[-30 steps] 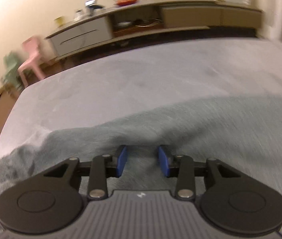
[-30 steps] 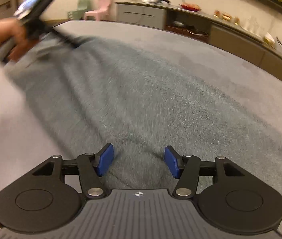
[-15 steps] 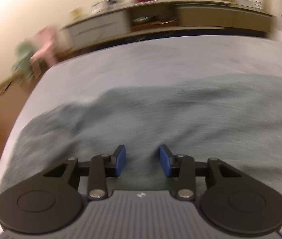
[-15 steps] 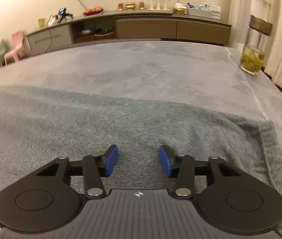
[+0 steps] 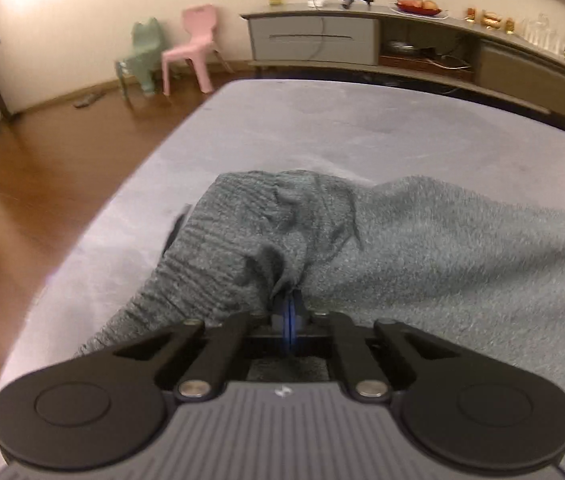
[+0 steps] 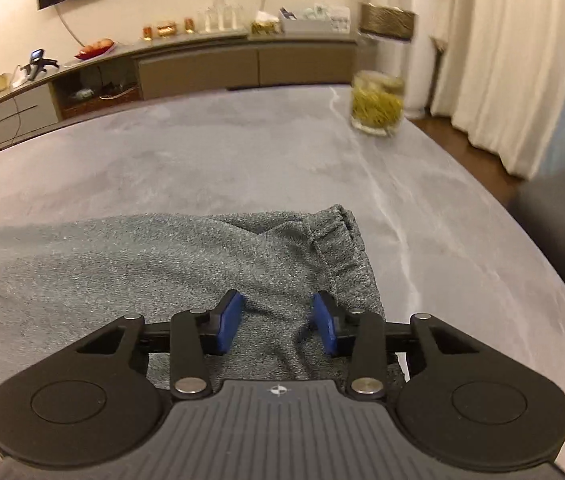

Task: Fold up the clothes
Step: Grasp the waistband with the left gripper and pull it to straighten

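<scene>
A grey knitted garment [image 5: 422,248] lies spread across the grey bed [image 5: 322,128]. My left gripper [image 5: 291,304] sits at the garment's left end, shut on a bunched fold of the cloth beside its ribbed hem [image 5: 202,264]. In the right wrist view the same garment [image 6: 142,260] ends in an elastic gathered band [image 6: 342,240]. My right gripper [image 6: 278,316] hovers low over that end. Its jaws are closing, with a ridge of cloth between the blue pads [image 6: 228,320], which stand apart from it.
A glass jar [image 6: 377,108] with yellow-green contents stands near the bed's far right edge. A long sideboard [image 5: 362,36] runs along the wall, with a pink chair [image 5: 194,44] and a green chair [image 5: 142,52] on the wooden floor [image 5: 22,180]. White curtains [image 6: 502,60] hang at right.
My left gripper slid to the garment's left end and shut on the cloth, which now bunches up. My right gripper swung right to the elastic band, and its jaws narrowed.
</scene>
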{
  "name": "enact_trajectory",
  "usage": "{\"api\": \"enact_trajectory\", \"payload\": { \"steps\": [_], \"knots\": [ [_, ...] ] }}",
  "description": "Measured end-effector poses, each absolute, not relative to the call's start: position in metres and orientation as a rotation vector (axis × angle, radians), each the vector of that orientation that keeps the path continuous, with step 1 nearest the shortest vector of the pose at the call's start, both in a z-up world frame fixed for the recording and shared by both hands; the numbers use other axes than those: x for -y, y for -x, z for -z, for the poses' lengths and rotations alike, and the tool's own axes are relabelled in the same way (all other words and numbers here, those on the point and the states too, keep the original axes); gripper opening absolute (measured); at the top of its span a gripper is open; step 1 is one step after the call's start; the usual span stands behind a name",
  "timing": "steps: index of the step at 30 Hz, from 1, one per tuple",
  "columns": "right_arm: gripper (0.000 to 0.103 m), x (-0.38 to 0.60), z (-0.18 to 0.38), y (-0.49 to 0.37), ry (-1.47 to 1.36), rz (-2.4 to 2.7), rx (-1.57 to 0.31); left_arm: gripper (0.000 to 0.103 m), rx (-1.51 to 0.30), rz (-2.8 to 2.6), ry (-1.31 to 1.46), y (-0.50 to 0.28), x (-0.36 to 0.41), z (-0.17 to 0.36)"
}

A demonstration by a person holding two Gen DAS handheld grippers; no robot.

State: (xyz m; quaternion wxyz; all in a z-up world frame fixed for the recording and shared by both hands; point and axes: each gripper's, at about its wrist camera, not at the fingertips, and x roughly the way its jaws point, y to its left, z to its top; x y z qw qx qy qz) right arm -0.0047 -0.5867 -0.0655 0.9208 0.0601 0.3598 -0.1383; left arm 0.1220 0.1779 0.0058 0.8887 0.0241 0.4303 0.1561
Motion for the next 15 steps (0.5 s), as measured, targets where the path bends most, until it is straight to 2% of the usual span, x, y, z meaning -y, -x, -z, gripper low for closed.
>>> {"api": "enact_trajectory", "payload": {
  "steps": [1,4,8,12,14,15],
  "knots": [
    [0.043,0.585,0.066,0.0,-0.116,0.278,-0.733,0.004,-0.898,-0.345,-0.068,-0.121,-0.174,-0.008],
    [0.044,0.578,0.053,-0.005,-0.123,0.293,-0.736,0.023,-0.839,-0.295,-0.095,-0.112,-0.147,-0.031],
    [0.048,0.546,0.027,0.024,-0.107,0.161,-0.696,0.027,-0.807,-0.174,-0.149,-0.11,-0.107,-0.038],
    [0.048,0.528,0.047,0.034,-0.062,0.088,-0.818,0.027,-0.859,-0.232,-0.201,-0.133,-0.11,-0.004],
    [0.049,0.533,0.049,0.034,-0.055,0.084,-0.837,0.033,-0.862,-0.292,-0.166,-0.137,-0.125,-0.006],
    [0.049,0.536,0.049,0.034,-0.057,0.081,-0.84,0.032,-0.864,-0.302,-0.134,-0.136,-0.131,-0.01]
  ]
}}
